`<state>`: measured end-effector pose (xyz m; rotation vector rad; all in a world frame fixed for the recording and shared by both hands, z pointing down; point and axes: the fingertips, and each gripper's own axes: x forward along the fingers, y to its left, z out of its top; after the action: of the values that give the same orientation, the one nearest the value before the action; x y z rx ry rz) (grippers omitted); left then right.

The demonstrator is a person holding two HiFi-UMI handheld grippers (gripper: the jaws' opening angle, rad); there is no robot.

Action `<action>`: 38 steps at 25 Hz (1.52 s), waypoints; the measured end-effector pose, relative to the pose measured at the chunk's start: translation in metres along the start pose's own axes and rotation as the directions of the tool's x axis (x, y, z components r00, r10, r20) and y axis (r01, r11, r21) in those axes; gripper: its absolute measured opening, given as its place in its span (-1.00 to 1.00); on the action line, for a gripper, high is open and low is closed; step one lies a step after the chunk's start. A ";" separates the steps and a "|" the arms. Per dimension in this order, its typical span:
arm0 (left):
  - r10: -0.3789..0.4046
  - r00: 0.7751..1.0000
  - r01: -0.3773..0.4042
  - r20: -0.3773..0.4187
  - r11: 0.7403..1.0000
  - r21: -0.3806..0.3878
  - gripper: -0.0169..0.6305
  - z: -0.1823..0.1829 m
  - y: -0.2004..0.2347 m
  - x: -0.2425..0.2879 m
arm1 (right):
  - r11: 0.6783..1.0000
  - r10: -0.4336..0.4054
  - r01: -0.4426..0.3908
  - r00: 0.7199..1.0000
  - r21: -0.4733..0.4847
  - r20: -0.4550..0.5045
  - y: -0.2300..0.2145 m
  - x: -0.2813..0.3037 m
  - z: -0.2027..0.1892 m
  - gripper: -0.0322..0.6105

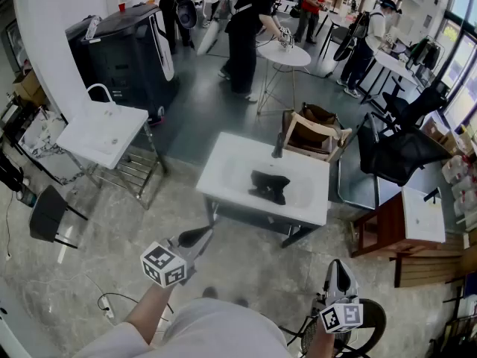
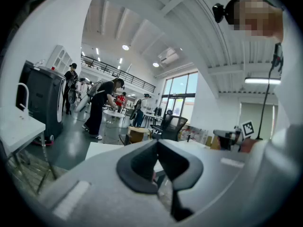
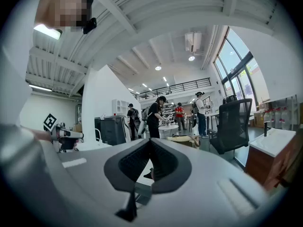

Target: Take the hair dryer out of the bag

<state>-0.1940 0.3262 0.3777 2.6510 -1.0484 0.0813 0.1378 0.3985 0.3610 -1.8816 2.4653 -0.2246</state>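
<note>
On the white table [image 1: 231,162], centre of frame: the black bag [image 1: 269,186] lies slumped and crumpled, well apart from both my grippers. I see nothing of the hair dryer, so I take it to be inside.
Bag, handling: it looks like soft, limp cloth. I expect it to fold and drag rather than stay put, so one gripper should pin an edge of its mouth. I cannot tell from here which way the mouth faces.
Hair dryer, handling: probably hard, smooth plastic, fairly light but top-heavy, with a cord that could snag on the cloth. I would take it by the handle, the narrow part my jaws can close across.
Left gripper [image 1: 200,235]: lower centre-left, jaws clenched together with nothing between them.
Right gripper [image 1: 339,265]: lower right, jaws pressed together, empty.
Table top: white and glossy, dished like a shallow basin, on a metal frame. It looks slick enough for the bag to slide when tugged.
Floor [image 1: 246,267]: pale marbled tile between me and the table, grey beyond it.
Room: a big open hall. A second white stand [image 1: 104,136] is at left and a black machine [image 1: 123,54] at upper left. A cardboard box [image 1: 313,136] sits just behind the table, an office chair [image 1: 399,151] and a wooden cabinet [image 1: 387,230] are at right, and people [image 1: 246,28] stand by a round table [image 1: 283,54] at top.
</note>
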 end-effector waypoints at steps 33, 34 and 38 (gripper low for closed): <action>-0.077 0.996 0.075 -0.043 0.996 -0.046 -0.95 -0.019 0.029 -0.015 | 0.997 -0.024 0.030 0.996 0.073 -0.088 0.044 0.004 -0.037 -0.89; -0.081 0.996 0.079 -0.047 0.996 -0.044 -0.95 -0.020 0.032 -0.016 | 0.996 -0.031 0.038 0.996 0.081 -0.086 0.046 0.004 -0.038 -0.88; -0.087 0.994 0.084 -0.065 0.996 -0.041 -0.95 -0.026 0.044 -0.023 | 0.994 -0.041 0.050 0.995 0.096 -0.093 0.060 0.009 -0.046 -0.88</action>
<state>-0.2389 0.3184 0.4095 2.6352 -0.9056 0.1297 0.0724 0.4094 0.3987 -1.9298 2.4193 -0.4342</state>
